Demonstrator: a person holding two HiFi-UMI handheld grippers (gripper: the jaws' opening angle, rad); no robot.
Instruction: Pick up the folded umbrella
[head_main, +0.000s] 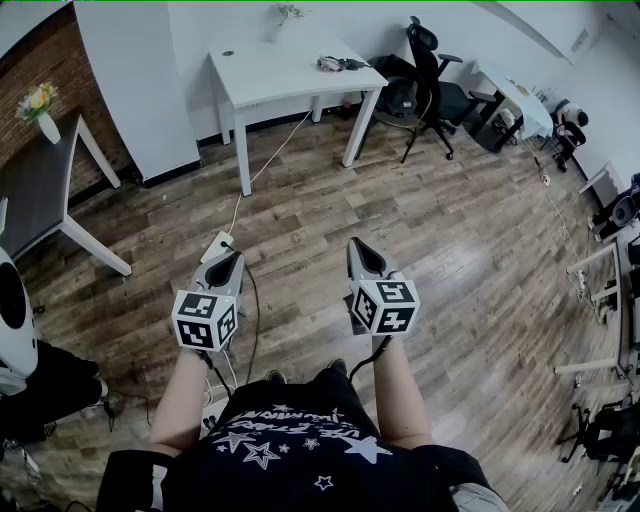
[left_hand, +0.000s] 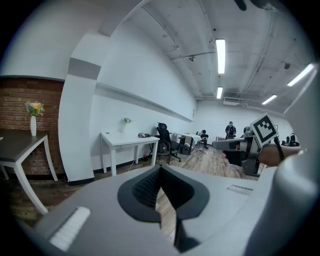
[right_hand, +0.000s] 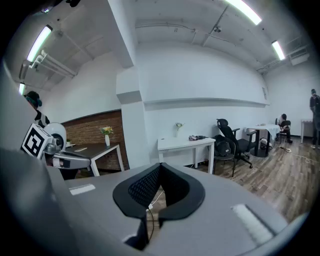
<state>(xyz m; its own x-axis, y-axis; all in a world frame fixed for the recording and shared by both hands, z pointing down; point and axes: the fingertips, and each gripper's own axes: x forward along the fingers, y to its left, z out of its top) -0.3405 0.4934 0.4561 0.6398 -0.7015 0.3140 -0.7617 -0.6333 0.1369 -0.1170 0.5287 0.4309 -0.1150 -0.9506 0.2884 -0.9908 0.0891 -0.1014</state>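
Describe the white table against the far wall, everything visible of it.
The white table is a plain rectangular desk with a matte top and straight square legs, all white. It stands on the wooden floor, its long side close to the white wall. A small plant sits at its back edge and a dark bundle, too small to identify, lies near its right end. A pale cable runs across the floor beneath it.

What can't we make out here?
1. Umbrella: none identifiable; dark clutter on the white table is too small, all views.
2. Floor by the person's feet: head view, hidden by the torso.
3. Furniture at right: head view, cut off by edge.
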